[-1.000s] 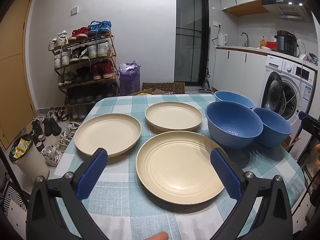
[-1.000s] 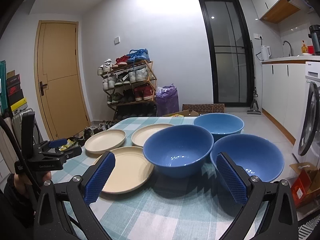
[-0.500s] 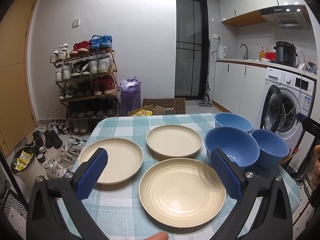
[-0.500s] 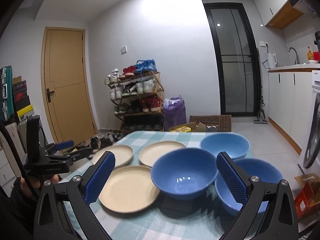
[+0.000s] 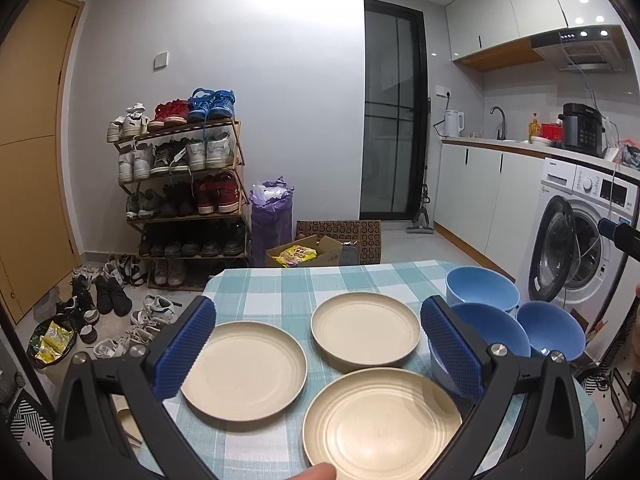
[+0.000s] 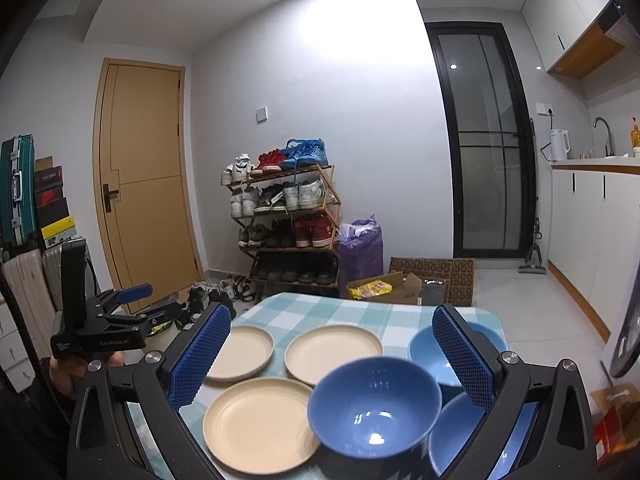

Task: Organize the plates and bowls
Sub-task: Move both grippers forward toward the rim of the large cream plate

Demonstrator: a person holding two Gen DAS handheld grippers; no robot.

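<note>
Grippers (image 5: pixel 318 350) farther back than before

Count: plates and bowls

3 cream plates (image 5: pixel 244 370) (image 5: pixel 366 328) (image 5: pixel 380 420), 3 blue bowls (image 5: pixel 482 290) (image 5: pixel 556 330) (image 6: pixel 374 402), all on one checked table (image 5: pixel 280 284).

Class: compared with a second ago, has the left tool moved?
Yes. The left tool has pulled back and up: the near plate sits lower and smaller, with the shoe rack more exposed.

Black tongs (image 5: pixel 318 346), blue textured pads (image 6: pixel 198 360), silver screws.
</note>
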